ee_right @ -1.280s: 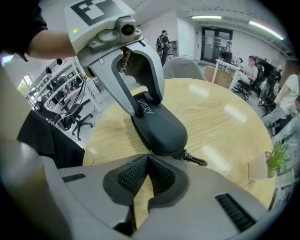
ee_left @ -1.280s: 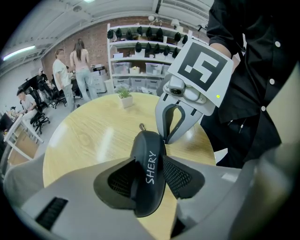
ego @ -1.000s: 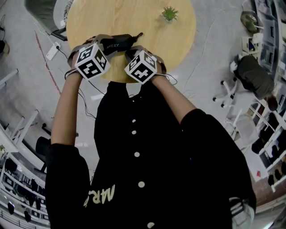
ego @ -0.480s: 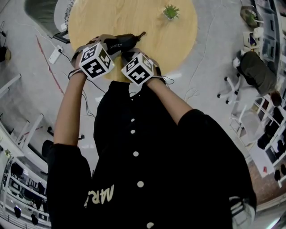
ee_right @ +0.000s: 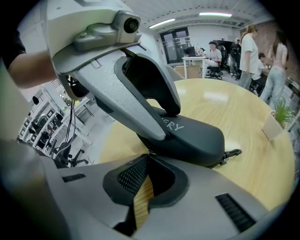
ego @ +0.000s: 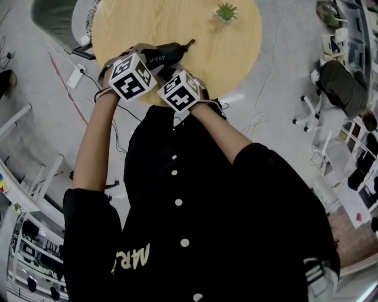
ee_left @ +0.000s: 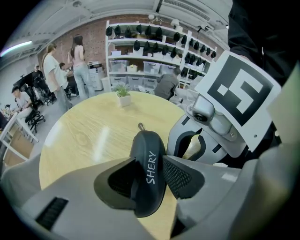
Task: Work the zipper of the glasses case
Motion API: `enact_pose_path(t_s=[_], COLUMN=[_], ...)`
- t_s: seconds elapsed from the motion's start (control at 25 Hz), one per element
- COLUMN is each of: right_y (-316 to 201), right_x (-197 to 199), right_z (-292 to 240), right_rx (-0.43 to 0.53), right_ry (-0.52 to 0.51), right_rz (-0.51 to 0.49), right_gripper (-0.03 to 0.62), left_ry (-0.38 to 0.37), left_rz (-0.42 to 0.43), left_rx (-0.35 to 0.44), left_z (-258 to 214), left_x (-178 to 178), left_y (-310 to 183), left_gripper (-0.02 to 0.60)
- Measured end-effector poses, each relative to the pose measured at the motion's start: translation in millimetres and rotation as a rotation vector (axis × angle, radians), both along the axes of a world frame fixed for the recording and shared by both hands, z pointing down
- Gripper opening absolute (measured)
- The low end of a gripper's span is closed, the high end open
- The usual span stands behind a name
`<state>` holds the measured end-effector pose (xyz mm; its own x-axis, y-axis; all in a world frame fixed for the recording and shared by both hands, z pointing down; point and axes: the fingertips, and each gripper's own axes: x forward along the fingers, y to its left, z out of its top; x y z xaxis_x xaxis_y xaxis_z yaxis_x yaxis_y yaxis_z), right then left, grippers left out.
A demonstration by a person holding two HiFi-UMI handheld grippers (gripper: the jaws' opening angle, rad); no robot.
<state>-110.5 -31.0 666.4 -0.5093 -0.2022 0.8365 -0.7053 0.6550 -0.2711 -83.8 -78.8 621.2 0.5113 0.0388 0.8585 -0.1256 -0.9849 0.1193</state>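
A black glasses case [ego: 168,53] with white lettering lies at the near edge of the round wooden table [ego: 177,23]. My left gripper [ee_left: 149,161] is closed across the case's [ee_left: 147,178] width, one pad on each side. The small loop [ee_left: 140,126] at the case's far end points away from it. My right gripper [ee_right: 148,155] stands close beside the left gripper, on its right. Its tips are pinched together at the seam of the case [ee_right: 197,136], on a small dark tab there. In the head view the marker cubes [ego: 179,89] hide both sets of jaws.
A small potted plant [ego: 226,12] stands at the far side of the table. Several people [ee_left: 56,75] stand beyond it near shelving. Office chairs [ego: 336,88] are on the floor to the right, and cables and a power strip [ego: 75,75] lie to the left.
My right gripper has slid left along the case's near edge, closer to the left gripper, and rolled a little. The left gripper and the case have stayed put.
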Motion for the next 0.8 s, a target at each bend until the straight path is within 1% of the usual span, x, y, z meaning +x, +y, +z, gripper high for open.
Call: enact_pose_path(t_s=[0.4, 0.8], right_y=[0.7, 0.1], right_x=[-19.0, -35.5], right_z=[1.4, -1.8], right_rx=[0.011, 0.014], right_ry=[-0.033, -0.053], right_rz=[0.057, 0.104], right_gripper=[0.009, 0.009], left_ry=[0.002, -0.01], left_rz=[0.009, 0.024], left_rx=[-0.037, -0.049], left_z=[1.2, -0.4], left_x=[-0.1, 0.4], left_y=[-0.3, 1.8], left_gripper=[0.178, 0.178])
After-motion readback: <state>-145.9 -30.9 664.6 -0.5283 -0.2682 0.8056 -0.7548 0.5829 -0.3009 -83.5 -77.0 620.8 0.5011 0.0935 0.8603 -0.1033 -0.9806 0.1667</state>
